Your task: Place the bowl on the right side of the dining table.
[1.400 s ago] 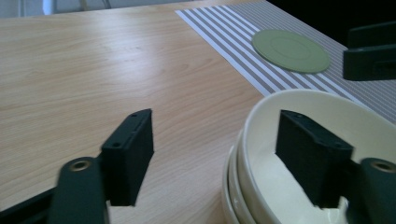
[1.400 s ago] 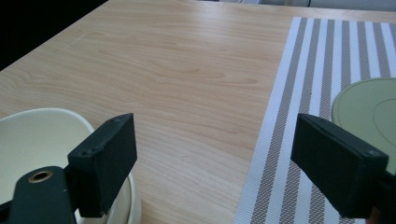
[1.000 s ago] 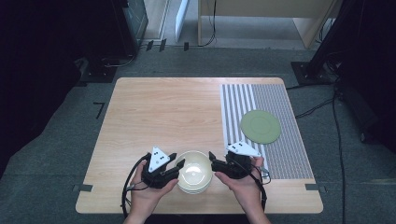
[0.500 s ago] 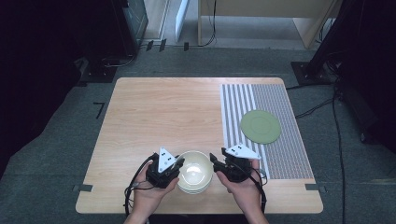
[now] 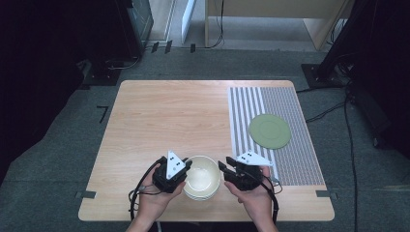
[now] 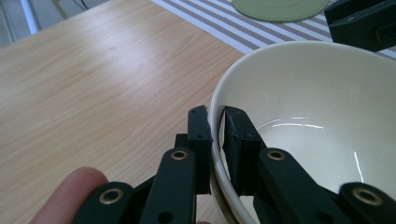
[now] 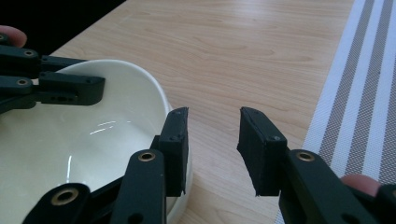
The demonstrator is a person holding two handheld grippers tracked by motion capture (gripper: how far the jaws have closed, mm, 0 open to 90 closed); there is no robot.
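Left tongs (image 6: 215,135) pinch the near-left rim of the cream bowl (image 5: 202,176): one jaw outside the wall, one inside, pressed against it. Right tongs (image 7: 212,140) are spread and hold nothing; their left jaw sits just beside the bowl's outer wall on its right side, the other jaw over bare wood.

The bowl stands at the near edge of the worktop (image 5: 159,116), between the two hands, well apart from the green plate (image 5: 270,131), which lies on the striped mat (image 5: 290,159) at the right.

Step in hand, as I judge it: taking the bowl by both sides.
- Right tongs need to straddle the rim as the left ones do, one jaw inside, one outside, before pressing together.
- Seat the jaws deep over the rim, not on the lip alone; the glaze looks slick.
- Keep the two grips opposite each other and level, so the bowl does not tip when raised.

Look of the bowl:
- Glossy cream-white, round, fairly deep, empty, with bright streaks of light inside.
- A second rim line shows beneath it in the left gripper view and the high view. It may be two bowls nested, or one on a foot; cannot tell which. If nested, a rim pinch would lift the upper one alone.
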